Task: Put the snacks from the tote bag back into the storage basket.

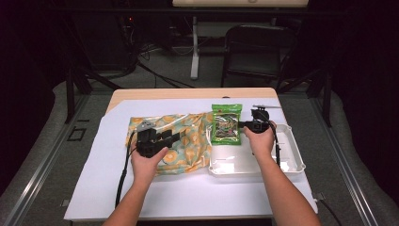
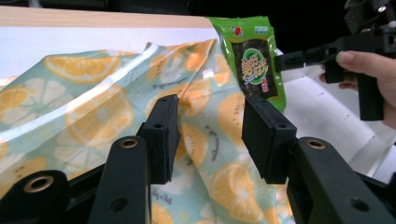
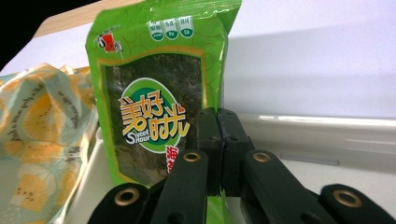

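Right gripper [image 3: 219, 154] of mine pinching green snack packet [image 3: 154, 93] (apparently at its edge) above white tray [image 1: 291, 160]; left gripper [image 2: 210, 135] spread over orange-print bag [image 2: 93, 107].

The green snack packet [image 1: 226, 124] with a dark window and a round "Sweet Hour" logo is pinched at its edge, upright over the white tray's left end. Just beside it, the orange-slice print bag [image 1: 176, 141] lies crumpled flat on the white sheet.
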A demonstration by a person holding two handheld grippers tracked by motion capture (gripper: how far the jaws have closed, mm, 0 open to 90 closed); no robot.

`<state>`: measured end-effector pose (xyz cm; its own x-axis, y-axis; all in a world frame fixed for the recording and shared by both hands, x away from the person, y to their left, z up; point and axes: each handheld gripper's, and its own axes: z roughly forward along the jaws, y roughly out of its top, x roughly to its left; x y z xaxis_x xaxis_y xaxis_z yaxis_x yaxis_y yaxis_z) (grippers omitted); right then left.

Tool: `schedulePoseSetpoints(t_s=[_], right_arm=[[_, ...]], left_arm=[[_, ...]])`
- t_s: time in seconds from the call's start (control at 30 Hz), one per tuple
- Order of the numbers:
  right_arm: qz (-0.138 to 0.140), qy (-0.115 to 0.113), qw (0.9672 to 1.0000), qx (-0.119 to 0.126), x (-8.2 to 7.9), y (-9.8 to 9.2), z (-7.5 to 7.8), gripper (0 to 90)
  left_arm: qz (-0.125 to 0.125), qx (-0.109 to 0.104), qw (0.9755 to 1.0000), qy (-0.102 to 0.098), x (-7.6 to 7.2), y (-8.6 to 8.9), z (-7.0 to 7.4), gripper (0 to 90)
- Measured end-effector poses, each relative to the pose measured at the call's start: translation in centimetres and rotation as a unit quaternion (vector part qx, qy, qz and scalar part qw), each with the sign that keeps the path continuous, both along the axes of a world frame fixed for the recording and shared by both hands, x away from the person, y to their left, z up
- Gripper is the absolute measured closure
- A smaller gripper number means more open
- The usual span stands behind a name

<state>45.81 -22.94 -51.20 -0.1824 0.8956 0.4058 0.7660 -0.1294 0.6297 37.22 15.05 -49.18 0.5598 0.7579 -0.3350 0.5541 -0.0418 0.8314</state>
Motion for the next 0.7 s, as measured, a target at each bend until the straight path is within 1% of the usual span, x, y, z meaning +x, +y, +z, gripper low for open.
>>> schedulePoseSetpoints(t_s=[0.07,0.1,0.13,0.2,0.4,0.43,0.5,0.53,0.67,0.7], right_arm=[[-0.001,-0.002,1.0000,0.000,0.01,0.08,0.03,89.7],[-0.003,-0.006,1.0000,0.002,0.03,0.18,-0.02,89.8],[0.000,-0.002,1.0000,0.001,0.01,0.20,0.00,89.8],[0.003,-0.003,1.0000,-0.006,-0.03,0.30,-0.06,89.9],[0.006,-0.005,0.9999,-0.012,-0.16,0.46,-0.06,89.8],[0.001,-0.005,0.9999,-0.009,-0.20,0.52,-0.06,89.6],[0.003,-0.002,0.9999,-0.010,-0.28,0.49,-0.04,89.4],[0.006,-0.002,0.9999,-0.010,-0.31,0.45,-0.03,89.2],[0.004,-0.005,0.9999,-0.012,-0.40,0.49,0.02,88.8],[0.005,-0.006,0.9999,-0.008,-0.41,0.50,0.04,88.1]], left_arm=[[0.003,-0.003,1.0000,-0.003,-0.11,0.27,0.09,56.0],[0.004,-0.004,1.0000,-0.004,-0.15,0.36,0.11,56.0],[0.005,-0.006,1.0000,-0.005,-0.19,0.40,0.09,56.0],[0.004,-0.002,1.0000,-0.003,-0.20,0.50,0.03,56.0],[0.008,-0.003,1.0000,-0.002,-0.18,0.54,-0.18,56.0],[0.008,-0.002,1.0000,-0.002,-0.18,0.61,-0.17,56.0],[0.009,-0.003,0.9999,-0.001,-0.16,0.71,-0.17,56.0],[0.012,-0.006,0.9999,-0.002,-0.16,0.71,-0.22,56.0],[0.012,-0.003,0.9999,0.000,-0.16,0.94,-0.26,56.0],[0.012,-0.003,0.9999,0.000,-0.16,0.96,-0.26,56.0]])
